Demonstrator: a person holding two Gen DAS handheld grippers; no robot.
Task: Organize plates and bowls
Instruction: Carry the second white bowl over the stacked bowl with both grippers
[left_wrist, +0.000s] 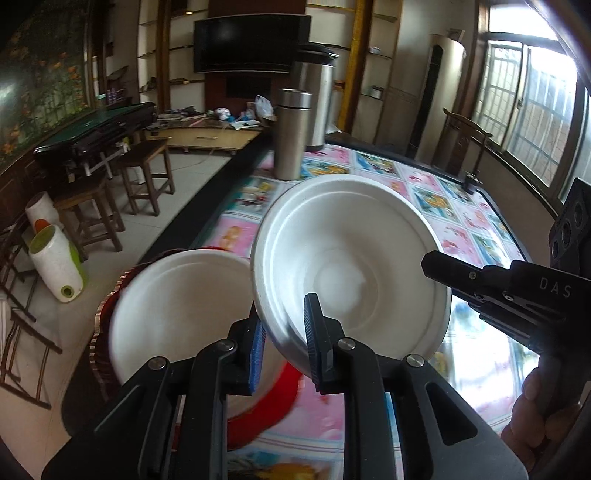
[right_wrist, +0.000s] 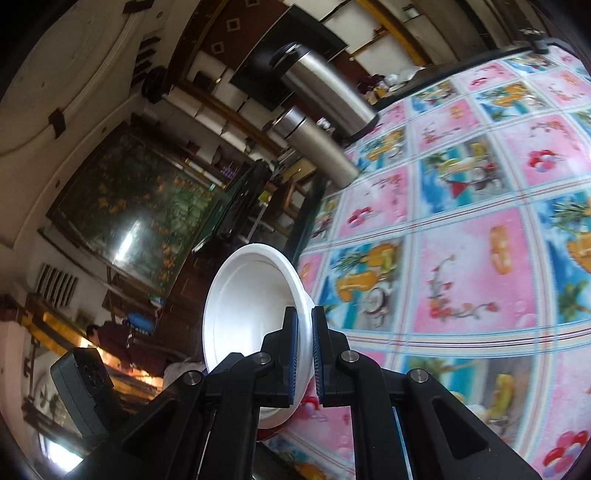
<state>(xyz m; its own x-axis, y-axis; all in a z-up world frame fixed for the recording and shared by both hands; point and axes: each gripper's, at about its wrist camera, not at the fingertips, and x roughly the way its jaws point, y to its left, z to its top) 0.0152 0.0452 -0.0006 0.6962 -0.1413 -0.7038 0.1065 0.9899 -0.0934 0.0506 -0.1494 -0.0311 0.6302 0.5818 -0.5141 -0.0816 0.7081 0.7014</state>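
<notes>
The worktop (left_wrist: 436, 192) is seen closely from both wrist cameras; the right view is strongly tilted.

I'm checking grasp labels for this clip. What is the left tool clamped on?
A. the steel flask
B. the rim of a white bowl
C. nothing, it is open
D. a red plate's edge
B: the left tool has its blue pads either side of the tilted white bowl, at its near rim, lifted off the patterned tablecloth.
</notes>
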